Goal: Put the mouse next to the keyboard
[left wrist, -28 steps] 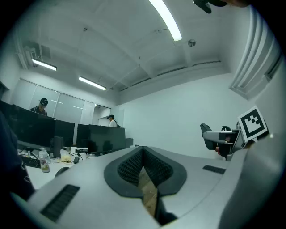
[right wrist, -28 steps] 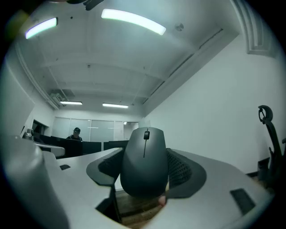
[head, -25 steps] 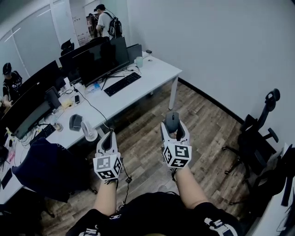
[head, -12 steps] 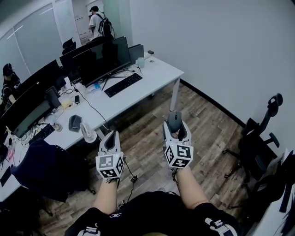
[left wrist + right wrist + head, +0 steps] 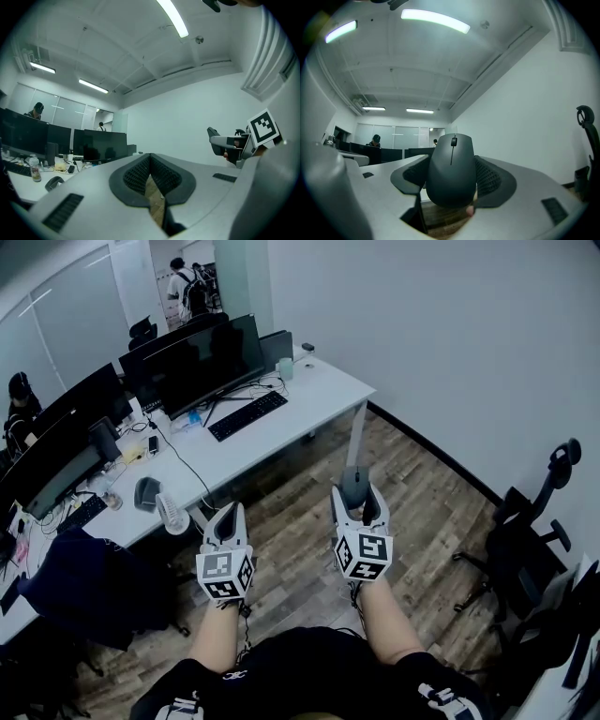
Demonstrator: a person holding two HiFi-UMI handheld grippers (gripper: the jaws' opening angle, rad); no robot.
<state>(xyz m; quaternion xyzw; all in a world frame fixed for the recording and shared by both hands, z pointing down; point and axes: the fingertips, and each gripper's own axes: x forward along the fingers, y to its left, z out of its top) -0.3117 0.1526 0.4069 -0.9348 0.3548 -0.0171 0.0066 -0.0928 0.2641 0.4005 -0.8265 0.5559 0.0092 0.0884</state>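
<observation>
A dark grey mouse point(image 5: 352, 486) point(image 5: 451, 169) sits clamped between the jaws of my right gripper point(image 5: 355, 497), held over the wooden floor in front of the desk. The black keyboard point(image 5: 247, 414) lies on the white desk point(image 5: 323, 390) at the far end, below a wide monitor point(image 5: 192, 360). My left gripper point(image 5: 225, 517) hangs beside the right one, jaws together and holding nothing. In the left gripper view the closed pads point(image 5: 151, 176) meet at the tips, and the right gripper point(image 5: 234, 143) shows at the right.
A fan point(image 5: 170, 514) and a dark round object point(image 5: 146, 491) stand on the nearer desk. A black office chair point(image 5: 525, 526) is at the right. People stand at the back point(image 5: 184, 289) and sit at the left point(image 5: 19, 409). A dark cloth point(image 5: 89, 585) drapes at lower left.
Both grippers have kept their place in the view while the desk slid slightly; the mouse stays gripped. The person at the back has walked further away.
</observation>
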